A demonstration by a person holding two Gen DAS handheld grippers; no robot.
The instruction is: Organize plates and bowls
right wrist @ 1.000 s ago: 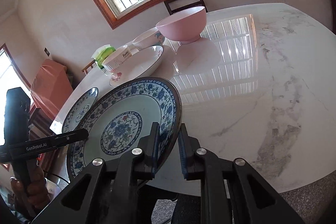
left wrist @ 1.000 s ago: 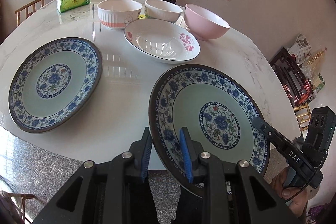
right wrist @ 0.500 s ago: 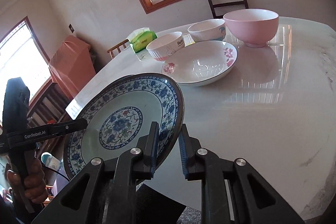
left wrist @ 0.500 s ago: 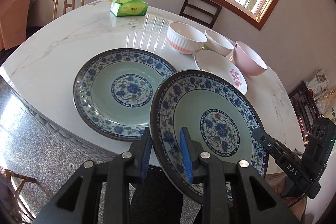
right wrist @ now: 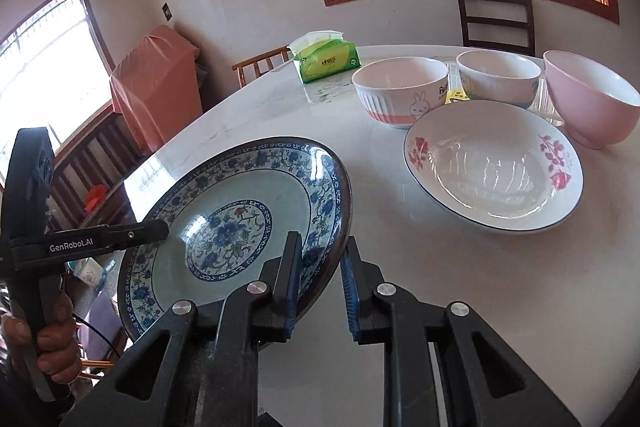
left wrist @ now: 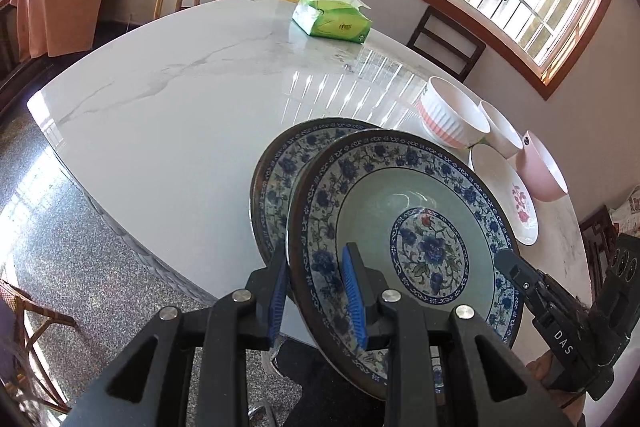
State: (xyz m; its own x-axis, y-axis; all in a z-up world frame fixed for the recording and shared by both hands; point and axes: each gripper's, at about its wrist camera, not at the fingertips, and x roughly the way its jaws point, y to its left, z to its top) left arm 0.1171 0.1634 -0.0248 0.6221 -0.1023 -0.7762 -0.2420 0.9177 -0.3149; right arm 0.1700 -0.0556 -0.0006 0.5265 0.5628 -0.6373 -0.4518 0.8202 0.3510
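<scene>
A: Start closest in. How did the jaws stand?

B: Both sets were clamped on the same blue-patterned plate (left wrist: 416, 227). The left gripper (left wrist: 316, 291) pinched its near rim, one blue pad on each face of it, and the right gripper (right wrist: 320, 283) pinched the opposite rim the same way. The plate hung tilted, clear of the table (left wrist: 180, 115).

A: And what had changed in that last second?

B: The carry had swung across. A second earlier, the left wrist view showed the held plate well apart from the second blue plate (left wrist: 280, 163), with bare marble between them. By this moment it overlapped that one, covering most of it; only the far-left crescent of its rim showed. Whether the two touched, I couldn't tell.

A: So, for the task?

B: I'd judge the blue pair was about to be stacked. Lowering level mattered, since a tilted rim could clip the plate beneath.

A: Further back?

B: Past the blue ones, the white floral plate (right wrist: 494, 167) lay alone. Behind it the rabbit bowl (right wrist: 400, 91), the white bowl (right wrist: 498, 77) and the pink bowl (right wrist: 588, 99) stood in a row, unstacked. Farthest, the green tissue pack (right wrist: 326, 59).
</scene>
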